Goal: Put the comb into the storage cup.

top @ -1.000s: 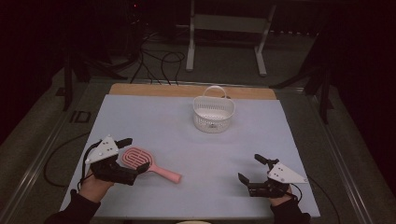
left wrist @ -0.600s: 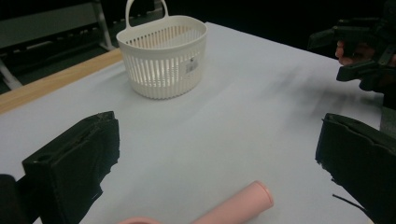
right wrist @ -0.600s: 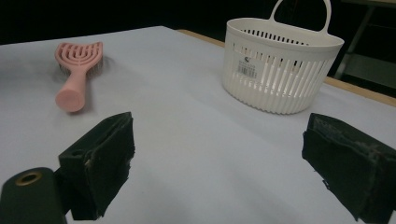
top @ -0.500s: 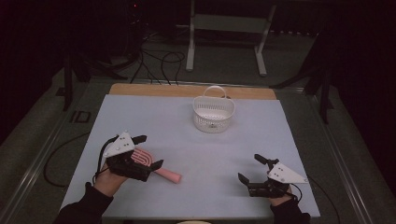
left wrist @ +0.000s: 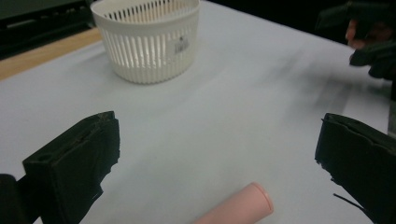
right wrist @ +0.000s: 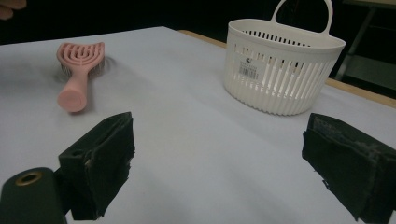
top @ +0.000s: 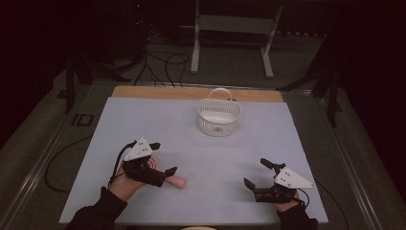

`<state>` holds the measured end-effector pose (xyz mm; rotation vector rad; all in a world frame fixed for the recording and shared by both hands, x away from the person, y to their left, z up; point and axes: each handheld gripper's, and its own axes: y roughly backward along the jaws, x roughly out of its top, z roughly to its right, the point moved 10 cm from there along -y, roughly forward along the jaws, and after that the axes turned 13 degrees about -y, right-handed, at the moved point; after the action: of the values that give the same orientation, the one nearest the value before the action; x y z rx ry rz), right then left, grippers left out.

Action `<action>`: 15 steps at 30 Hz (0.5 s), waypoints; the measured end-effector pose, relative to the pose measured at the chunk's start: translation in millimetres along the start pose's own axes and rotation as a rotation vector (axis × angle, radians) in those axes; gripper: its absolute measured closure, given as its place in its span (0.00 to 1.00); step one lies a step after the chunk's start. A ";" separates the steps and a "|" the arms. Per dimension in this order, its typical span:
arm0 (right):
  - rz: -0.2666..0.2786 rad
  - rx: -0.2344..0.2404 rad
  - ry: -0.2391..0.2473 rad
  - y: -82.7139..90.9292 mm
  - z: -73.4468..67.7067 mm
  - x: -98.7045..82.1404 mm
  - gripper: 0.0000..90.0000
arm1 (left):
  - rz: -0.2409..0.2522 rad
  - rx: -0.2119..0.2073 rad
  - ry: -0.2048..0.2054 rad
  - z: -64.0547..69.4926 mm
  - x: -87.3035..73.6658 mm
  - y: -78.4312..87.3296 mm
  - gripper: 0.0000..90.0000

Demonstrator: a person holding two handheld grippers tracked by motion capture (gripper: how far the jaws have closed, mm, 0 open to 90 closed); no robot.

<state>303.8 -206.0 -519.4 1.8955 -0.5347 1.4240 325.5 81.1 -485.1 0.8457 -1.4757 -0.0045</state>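
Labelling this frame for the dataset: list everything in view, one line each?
pink plastic hairbrush: 1, pink, lying flat on the near left of the table, under the left gripper
white slotted plastic basket with a handle: 1, white, far centre of the table
table with a pale blue cover: 1, pale blue, wooden strip along the far edge
metal stand: 1, grey, on the floor beyond the table
cables: several, black, on the floor beyond the table
left gripper: 1, black, open over the hairbrush
right gripper: 1, black, open, near right
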 end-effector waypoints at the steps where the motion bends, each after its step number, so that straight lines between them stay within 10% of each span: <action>1: 0.000 0.000 -0.001 0.0 0.0 0.1 0.10 | -0.009 0.002 0.001 0.6 -1.8 -2.9 0.00; 15: 0.003 0.005 -0.002 0.4 -0.3 0.4 0.10 | -0.061 -0.030 0.010 13.9 -16.9 -36.1 0.06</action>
<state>303.5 -206.0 -518.9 1.9006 -0.5355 1.4269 328.6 56.6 -519.2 0.8651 -1.4367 -0.0676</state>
